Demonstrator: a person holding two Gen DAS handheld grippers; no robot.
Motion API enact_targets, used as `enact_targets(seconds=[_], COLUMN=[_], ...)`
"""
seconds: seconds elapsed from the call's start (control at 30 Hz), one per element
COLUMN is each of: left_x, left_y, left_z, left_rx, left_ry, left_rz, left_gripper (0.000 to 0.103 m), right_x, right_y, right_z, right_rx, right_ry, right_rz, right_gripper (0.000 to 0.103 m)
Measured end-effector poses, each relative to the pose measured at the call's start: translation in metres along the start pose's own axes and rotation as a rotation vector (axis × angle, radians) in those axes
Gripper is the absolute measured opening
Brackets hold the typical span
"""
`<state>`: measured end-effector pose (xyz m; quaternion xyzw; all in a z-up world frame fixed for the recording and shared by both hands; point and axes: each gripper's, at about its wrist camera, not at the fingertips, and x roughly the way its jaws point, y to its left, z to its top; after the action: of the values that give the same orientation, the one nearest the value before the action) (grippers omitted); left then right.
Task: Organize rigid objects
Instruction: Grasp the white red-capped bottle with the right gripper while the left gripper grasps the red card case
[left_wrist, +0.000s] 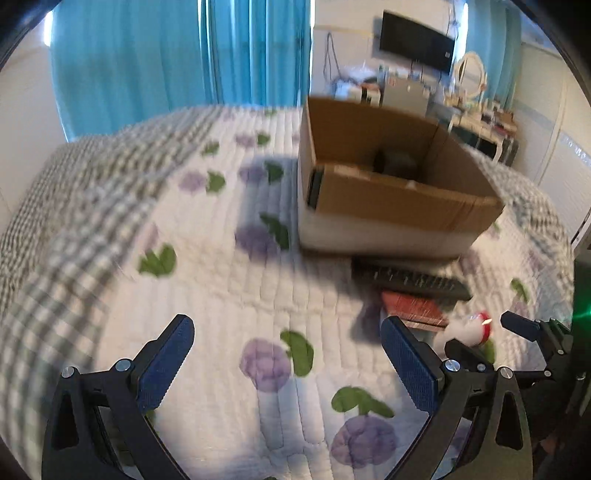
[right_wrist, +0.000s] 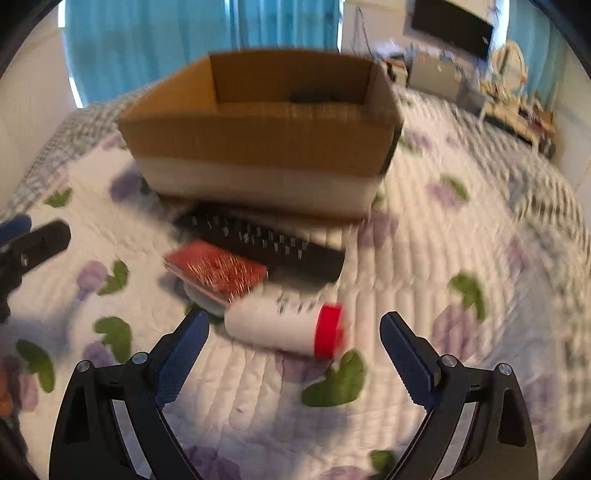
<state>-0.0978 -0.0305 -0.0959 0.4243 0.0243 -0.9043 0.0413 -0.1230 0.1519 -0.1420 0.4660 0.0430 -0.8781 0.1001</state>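
A white bottle with a red cap (right_wrist: 286, 326) lies on its side on the quilted bed, just ahead of my right gripper (right_wrist: 293, 334), which is open and empty with the bottle near its fingertips. A red pet brush (right_wrist: 218, 271) and a black remote (right_wrist: 266, 243) lie behind it, in front of an open cardboard box (right_wrist: 258, 144) holding a dark object (right_wrist: 310, 96). My left gripper (left_wrist: 288, 338) is open and empty over bare quilt, left of the bottle (left_wrist: 467, 330), brush (left_wrist: 413, 306), remote (left_wrist: 410, 282) and box (left_wrist: 388, 192).
The bed quilt (left_wrist: 229, 288) has purple flowers and a grey checked border. Blue curtains (left_wrist: 177, 59) hang behind. A cluttered desk and wall screen (left_wrist: 417, 40) stand far right. The right gripper's fingers (left_wrist: 524, 328) show at the left view's right edge.
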Motion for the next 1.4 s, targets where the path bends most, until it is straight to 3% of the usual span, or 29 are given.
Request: enact_targets(seconds=[0.27,0.33,0.37,0.47,0.73,0.93,1.27,1.3,1.37,1.4], left_x=[0.013,0.013,0.013,0.011,0.019,0.031,0.077,0.080,0.085,0.087], left_y=[-0.007,-0.010,-0.011,-0.015,-0.049,-0.086,-0.105,-0.104,-0.103,-0.102], left_z=[-0.006,-0.007,-0.007,-0.006,-0.010,-0.007,-0.001,0.000,0.000,0.000], left_rx=[0.017,0.028,0.033,0.044,0.109,0.160,0.168,0.160,0.148,0.148], left_ry=[0.034,0.039,0.039,0.036,0.089,0.120,0.144,0.144,0.150,0.160], left_rz=[-0.018,-0.009,-0.008,-0.005,-0.056,-0.136,-0.089,-0.084,-0.087,-0.096], left_gripper=[0.103,0.103,0.102,0.103,0.103,0.102,0.102,0.102,0.086,0.083], right_x=[0.031,0.027,0.021,0.010,-0.033,-0.034,-0.015,-0.014,-0.012,-0.011], right_y=[0.007,0.006,0.005,0.000,-0.049,-0.078,-0.080,-0.080,-0.080,-0.080], right_z=[-0.004,-0.004,-0.004,-0.005,0.002,0.009,0.007,0.007,0.007,0.007], right_rx=[0.013,0.012,0.008,0.013,0.152,0.235,0.247,0.246,0.244,0.243], right_ry=[0.044,0.024,0.006,-0.011,-0.096,-0.093,-0.055,-0.052,-0.048,-0.046], right_rz=[-0.048,-0.040,-0.025,-0.004,-0.015,-0.012,-0.003,-0.002,-0.001,0.000], right_gripper=[0.094,0.089,0.081,0.081,0.080,0.080,0.080,0.080,0.080,0.080])
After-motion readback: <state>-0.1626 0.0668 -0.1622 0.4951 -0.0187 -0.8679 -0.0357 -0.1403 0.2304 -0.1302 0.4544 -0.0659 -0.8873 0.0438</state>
